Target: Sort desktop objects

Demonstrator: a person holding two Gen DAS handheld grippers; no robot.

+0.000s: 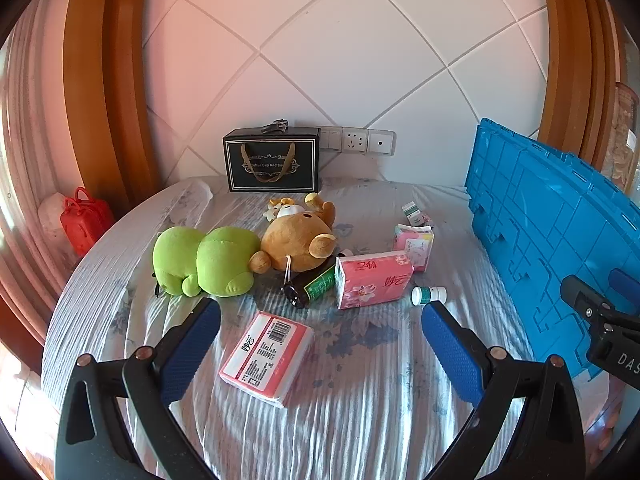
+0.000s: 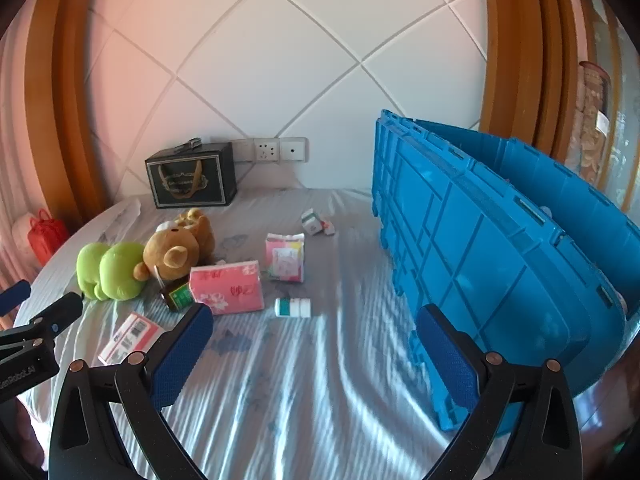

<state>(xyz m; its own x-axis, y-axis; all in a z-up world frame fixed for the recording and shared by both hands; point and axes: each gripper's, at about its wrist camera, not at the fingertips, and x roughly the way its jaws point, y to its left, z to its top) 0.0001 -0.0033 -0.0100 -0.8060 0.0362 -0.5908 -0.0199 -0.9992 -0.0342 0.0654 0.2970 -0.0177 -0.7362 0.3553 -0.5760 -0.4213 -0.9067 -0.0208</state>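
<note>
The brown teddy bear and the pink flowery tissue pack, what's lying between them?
A dark bottle with a green label lies on its side between the brown teddy bear and the pink tissue pack; the left wrist view shows it best.

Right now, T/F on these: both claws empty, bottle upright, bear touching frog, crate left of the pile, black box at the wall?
1. Both the left claw and right claw are open and empty. True.
2. The small white pill bottle with green label stands upright. False: it lies on its side.
3. The brown plush bear touches the green plush frog. True.
4. The blue plastic crate sits left of the pile. False: right.
5. The black gift box stands against the wall. True.
</note>
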